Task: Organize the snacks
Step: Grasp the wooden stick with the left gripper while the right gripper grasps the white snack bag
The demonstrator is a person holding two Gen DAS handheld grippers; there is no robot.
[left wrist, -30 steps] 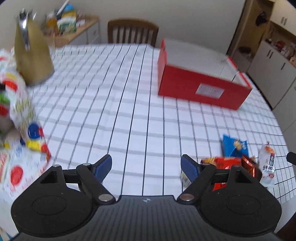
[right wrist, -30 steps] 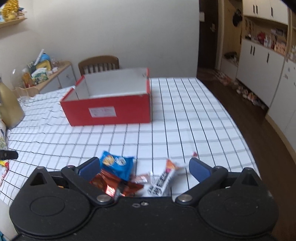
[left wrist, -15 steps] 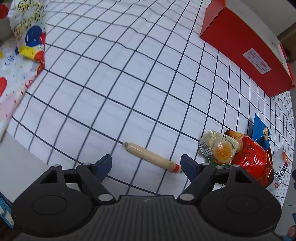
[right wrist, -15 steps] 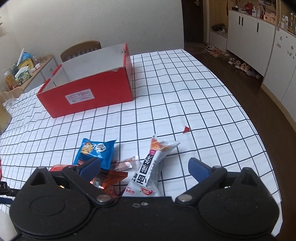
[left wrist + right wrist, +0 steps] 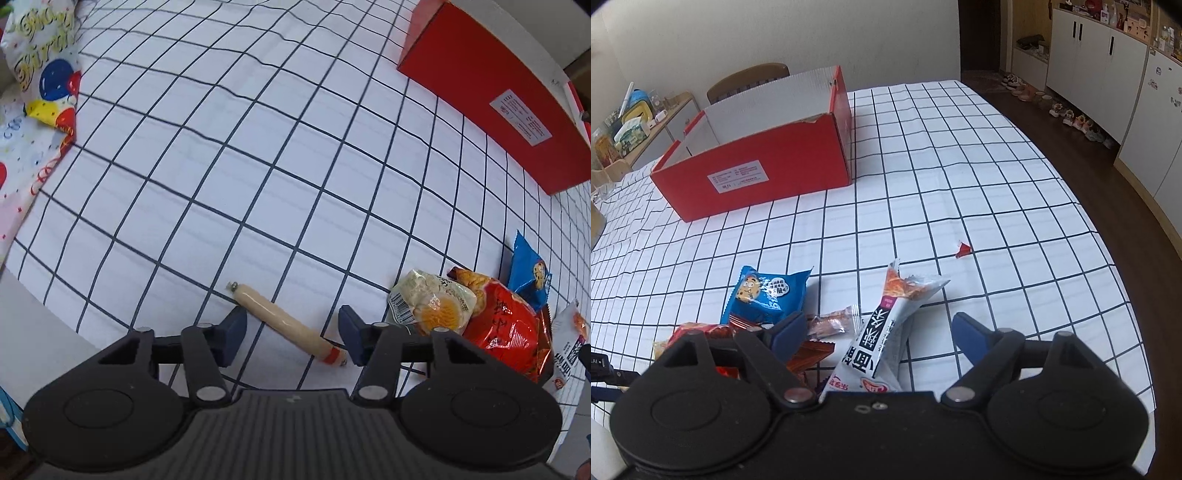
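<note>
A pale sausage stick (image 5: 284,321) with a red end lies slantwise on the checked tablecloth (image 5: 258,166). My left gripper (image 5: 291,328) points down over it; its jaws are closing with the stick between them, and the pads are not pressing on it. To the right sits a pile: a pale green packet (image 5: 432,302), a red packet (image 5: 509,332) and a blue cookie packet (image 5: 764,295). My right gripper (image 5: 879,332) straddles a white packet (image 5: 886,325); its jaws are closing and stand clear of it. An open red box (image 5: 757,177) stands farther back.
A small brown wrapper (image 5: 831,321) lies beside the white packet, and a red scrap (image 5: 962,249) lies to the right of it. A balloon-print birthday bag (image 5: 48,74) lies at the table's left. A chair (image 5: 750,79) stands behind the box. The table's near edge (image 5: 44,332) is close.
The left gripper tipped downward and sank over the sausage stick, and its jaws narrowed around it. The right gripper dropped toward the white packet, its jaws narrowing slightly.
</note>
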